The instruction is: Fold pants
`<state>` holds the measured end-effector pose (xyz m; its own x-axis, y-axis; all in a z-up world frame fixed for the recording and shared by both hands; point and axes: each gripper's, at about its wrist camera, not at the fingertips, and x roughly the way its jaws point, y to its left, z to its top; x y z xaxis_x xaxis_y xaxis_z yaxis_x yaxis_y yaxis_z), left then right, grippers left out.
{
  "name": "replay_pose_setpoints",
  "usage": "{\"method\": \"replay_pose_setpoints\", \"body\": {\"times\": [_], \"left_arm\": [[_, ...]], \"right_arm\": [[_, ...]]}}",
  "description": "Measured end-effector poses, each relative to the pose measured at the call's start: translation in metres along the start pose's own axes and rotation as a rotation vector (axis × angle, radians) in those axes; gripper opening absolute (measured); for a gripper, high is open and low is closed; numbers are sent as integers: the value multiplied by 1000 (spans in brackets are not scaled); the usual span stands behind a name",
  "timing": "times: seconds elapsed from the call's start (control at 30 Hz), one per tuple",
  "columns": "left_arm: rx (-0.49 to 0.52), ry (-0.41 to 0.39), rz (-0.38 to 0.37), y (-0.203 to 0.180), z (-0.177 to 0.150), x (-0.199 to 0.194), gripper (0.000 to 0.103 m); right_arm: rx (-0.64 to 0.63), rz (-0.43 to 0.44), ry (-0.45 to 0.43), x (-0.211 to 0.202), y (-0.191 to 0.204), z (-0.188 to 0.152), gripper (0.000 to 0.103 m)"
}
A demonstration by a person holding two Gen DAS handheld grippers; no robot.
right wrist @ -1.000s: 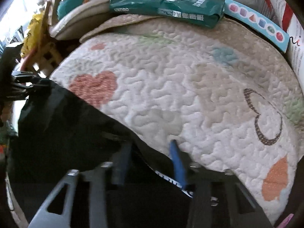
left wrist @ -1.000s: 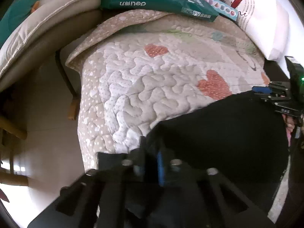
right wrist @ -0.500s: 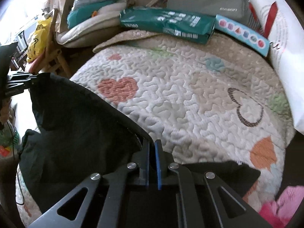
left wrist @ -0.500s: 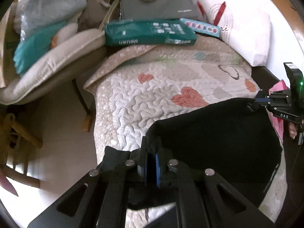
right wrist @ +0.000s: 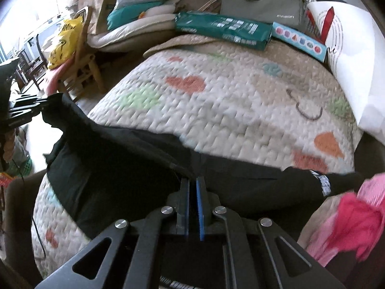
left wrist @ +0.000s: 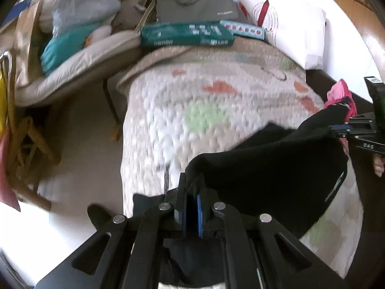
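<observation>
Over quilted bed (right wrist: 240, 110), black pants (right wrist: 115, 159) stretched taut, each hand-held gripper (left wrist: 191, 190) (right wrist: 192, 183) clamping an edge

A bed covered by a cream quilted bedspread (right wrist: 240, 110) printed with red, orange and green hearts carries everything. Black fabric pants (right wrist: 125, 163) lie across the quilt's near edge, partly lifted off it. At the far edge of the quilt rests a long dark-green plastic packet (right wrist: 223, 30), with a light-blue flat cardboard box (right wrist: 299, 39) just beside it to the right. A white pillow with red markings (right wrist: 349, 55) leans on the quilt's right side. Crumpled pink cloth (right wrist: 353, 219) sits near its front right corner.
</observation>
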<state>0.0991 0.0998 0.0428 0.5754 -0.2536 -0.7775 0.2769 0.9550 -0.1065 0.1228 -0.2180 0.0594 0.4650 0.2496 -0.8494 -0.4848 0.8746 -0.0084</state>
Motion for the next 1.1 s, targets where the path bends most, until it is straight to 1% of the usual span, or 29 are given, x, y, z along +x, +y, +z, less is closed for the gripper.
{"method": "replay_pose_setpoints", "body": {"times": [0.17,0.2,0.27,0.37,0.43,0.47,0.53,0.6,0.63,0.67,0.73,0.77,0.87,0.9,0.93,1.03,1.1], "left_arm": [[-19,36,34,-5,-43,6,7],[-14,45,50,-7,-52,7,11],[1,56,80,-12,-63,6,14],[34,54,114,-19,-76,-2,22],[50,41,148,-22,-81,-15,34],[52,37,155,-22,-83,-20,36],[47,22,159,-20,-88,-37,41],[36,8,164,-16,-92,-52,45],[27,-2,169,-12,-95,-62,46],[17,-8,175,-8,-96,-69,47],[-34,-22,186,7,-98,-84,48],[-62,-29,188,14,-98,-88,48],[-194,-44,183,37,-91,-94,49],[-251,-39,175,43,-85,-89,49],[-279,-34,169,44,-81,-85,49],[-329,-10,153,39,-67,-60,49],[-328,42,172,31,-63,-34,49]], "right_arm": [[7,23,41,3,24,-38,5],[7,25,49,4,28,-45,5],[15,27,73,9,36,-60,5],[10,11,123,20,44,-80,5],[6,11,153,25,49,-90,7],[-2,2,172,27,53,-93,8],[-17,-16,187,27,59,-95,13],[-20,-23,195,23,61,-97,22],[-20,-26,196,20,62,-99,30],[-17,-33,197,16,63,-100,38],[-15,-43,185,4,64,-103,48],[-13,-43,178,-2,64,-103,50],[1,-53,147,-22,62,-102,50],[9,-66,135,-27,62,-100,50],[26,-79,120,-30,59,-97,50],[106,-128,98,-25,49,-81,50],[153,-157,101,-13,44,-74,50]]}}
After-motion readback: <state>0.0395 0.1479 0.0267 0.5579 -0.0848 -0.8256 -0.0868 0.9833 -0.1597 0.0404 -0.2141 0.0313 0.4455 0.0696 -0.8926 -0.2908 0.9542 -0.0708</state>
